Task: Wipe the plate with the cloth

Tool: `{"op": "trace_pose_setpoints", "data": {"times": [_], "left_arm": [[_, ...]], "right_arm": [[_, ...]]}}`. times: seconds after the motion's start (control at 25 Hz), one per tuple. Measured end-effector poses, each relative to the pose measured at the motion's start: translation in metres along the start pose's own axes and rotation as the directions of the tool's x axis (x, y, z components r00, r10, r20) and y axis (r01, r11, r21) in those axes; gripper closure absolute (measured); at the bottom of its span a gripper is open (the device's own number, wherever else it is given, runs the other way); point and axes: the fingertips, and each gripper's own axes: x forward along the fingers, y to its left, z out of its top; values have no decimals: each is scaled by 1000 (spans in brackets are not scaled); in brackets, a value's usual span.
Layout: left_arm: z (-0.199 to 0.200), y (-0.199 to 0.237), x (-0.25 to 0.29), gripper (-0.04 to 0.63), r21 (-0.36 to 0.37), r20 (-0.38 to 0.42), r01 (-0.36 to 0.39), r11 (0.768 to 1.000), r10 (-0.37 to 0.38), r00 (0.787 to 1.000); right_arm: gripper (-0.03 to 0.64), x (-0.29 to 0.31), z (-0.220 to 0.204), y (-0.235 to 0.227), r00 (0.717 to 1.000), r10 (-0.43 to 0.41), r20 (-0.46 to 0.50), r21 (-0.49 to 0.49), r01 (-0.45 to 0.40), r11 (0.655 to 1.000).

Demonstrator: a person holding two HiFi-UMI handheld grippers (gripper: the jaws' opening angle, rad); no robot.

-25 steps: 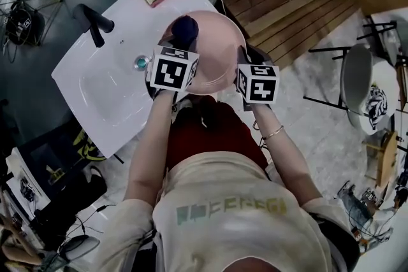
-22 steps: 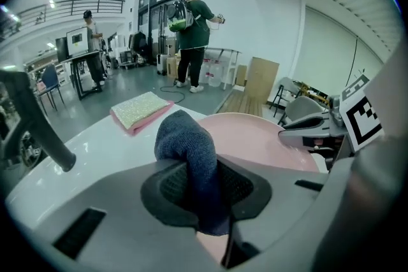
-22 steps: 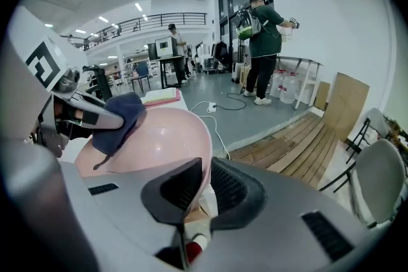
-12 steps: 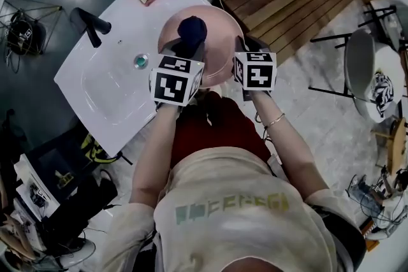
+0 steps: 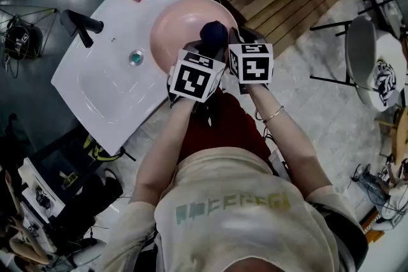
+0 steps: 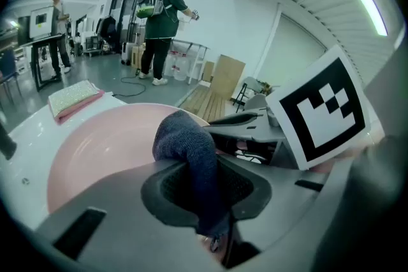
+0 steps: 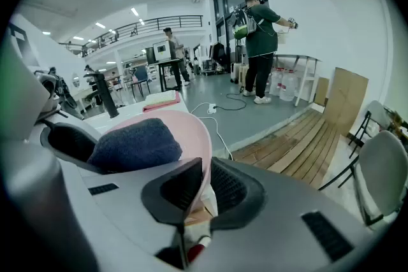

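Pinching dark cloth (image 6: 185,143): left tongs (image 6: 205,183); right tongs (image 7: 194,191) clamp pink plate (image 7: 193,127) rim; shirt lettering (image 5: 231,207) unreadable.

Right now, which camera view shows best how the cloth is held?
The left gripper view: the dark blue cloth is clamped between the jaws, close up. The head view shows only a dark bundle against the pink plate; the right gripper view shows only its top.

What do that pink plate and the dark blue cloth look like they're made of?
The plate is probably plastic or melamine: smooth, with a soft sheen and a thin rim where the right gripper pinches it. The cloth looks like terry-type fabric: matte and fuzzy, bunching softly in the left gripper.
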Motion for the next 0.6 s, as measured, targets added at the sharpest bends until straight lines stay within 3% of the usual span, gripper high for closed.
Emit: {"op": "trace_pose_setpoints", "data": {"times": [0.28,0.6], "left_arm": [[-17,-17,2,515,40,-76,67,997,-64,995],[-38,-14,-12,515,69,-118,71,995,-62,991]], "right_arm": [[549,2,1,-1,1000,0,2,-8,0,1000],[549,6,3,1,1000,-10,0,-51,10,999]]}}
